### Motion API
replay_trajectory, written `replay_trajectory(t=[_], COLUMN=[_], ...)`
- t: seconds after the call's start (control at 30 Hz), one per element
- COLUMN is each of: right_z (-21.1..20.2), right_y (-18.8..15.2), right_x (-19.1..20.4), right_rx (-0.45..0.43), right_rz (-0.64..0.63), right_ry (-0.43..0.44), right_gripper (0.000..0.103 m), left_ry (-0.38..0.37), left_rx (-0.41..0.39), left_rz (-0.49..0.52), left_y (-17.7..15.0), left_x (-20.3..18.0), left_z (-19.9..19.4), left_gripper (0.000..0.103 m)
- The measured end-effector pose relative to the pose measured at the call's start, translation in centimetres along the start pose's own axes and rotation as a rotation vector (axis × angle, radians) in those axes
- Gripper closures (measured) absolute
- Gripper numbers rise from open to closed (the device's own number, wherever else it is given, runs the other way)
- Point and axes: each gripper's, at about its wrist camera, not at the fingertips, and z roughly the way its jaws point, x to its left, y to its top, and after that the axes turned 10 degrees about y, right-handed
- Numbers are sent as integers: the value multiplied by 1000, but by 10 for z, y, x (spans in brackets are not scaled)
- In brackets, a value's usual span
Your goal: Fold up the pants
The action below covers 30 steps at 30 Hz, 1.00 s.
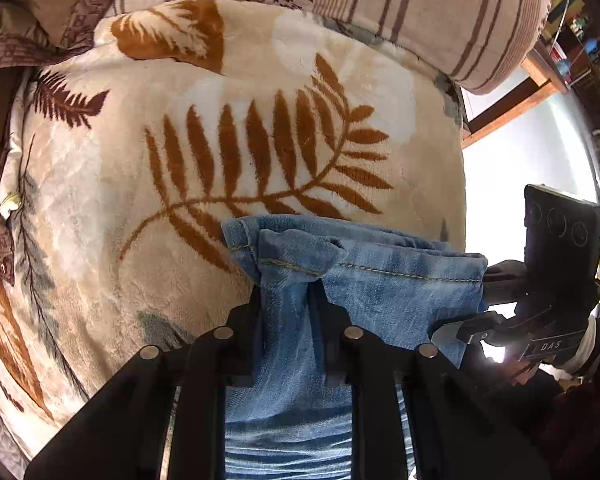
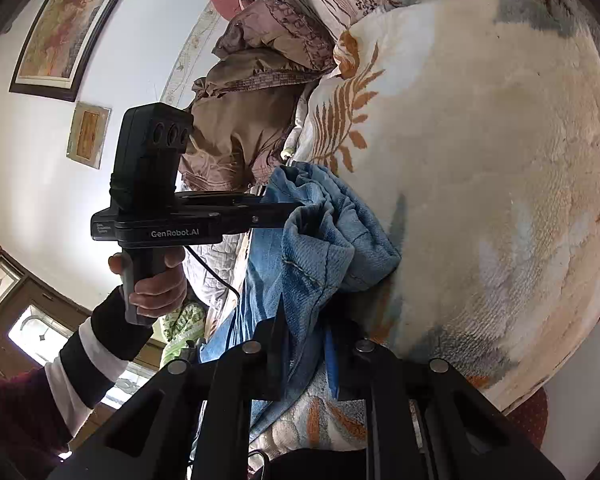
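left tool (image 1: 288, 292): clamping down tight on a bunched fold of the pants (image 1: 364, 280)
right tool (image 2: 306, 332): pinching the denim too, at the other end of the hem
pants: hanging between both tools, hem lying on the leaf-print blanket (image 1: 220, 140) near the bed's edge
hand (image 2: 156, 280): gripping the left tool's handle
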Motion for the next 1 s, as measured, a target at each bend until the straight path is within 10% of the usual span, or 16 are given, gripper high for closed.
replay_trajectory(t=[0.37, 0.57, 0.8, 1.0], right_z=[4, 55, 139, 107], right_y=[-8, -52, -132, -138], right_x=[103, 164, 175, 194], right_rx=[105, 346, 664, 678], right_rz=[-309, -494, -622, -649], right_ry=[6, -5, -223, -226], right_gripper=[94, 89, 59, 41], left_ry=[21, 93, 147, -5], left_rx=[-169, -66, 183, 32], left_rz=[-283, -527, -870, -1085], left_y=[-103, -179, -292, -358], left_x=[23, 57, 88, 89], left_z=[-102, -91, -52, -79], left_gripper=[91, 79, 77, 51])
